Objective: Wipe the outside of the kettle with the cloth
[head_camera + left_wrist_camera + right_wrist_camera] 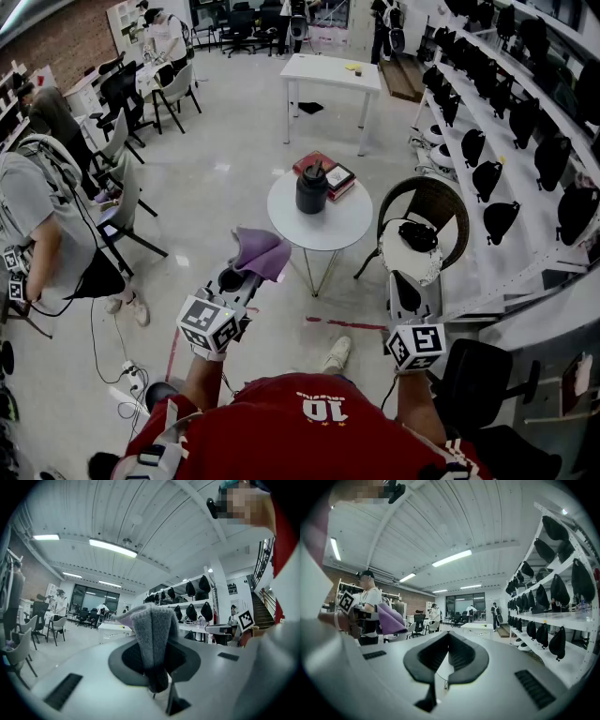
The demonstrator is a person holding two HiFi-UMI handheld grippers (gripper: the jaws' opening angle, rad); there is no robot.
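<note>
A dark kettle (311,188) stands upright on the small round white table (352,230) ahead of me. My left gripper (234,278) is held up short of the table's left side, shut on a purple-grey cloth (260,252) that sticks out past its jaws. In the left gripper view the cloth (152,639) fills the space between the jaws. My right gripper (405,289) is held up to the right of the table, its jaws closed together on nothing. From the right gripper view the cloth (390,619) shows at the left, in the other gripper.
A red book stack (328,173) lies behind the kettle on the round table. A wicker chair (427,220) stands right of it. A white rectangular table (330,73) is farther back. Shelves of black bags (506,112) line the right wall. People and office chairs (117,141) occupy the left side.
</note>
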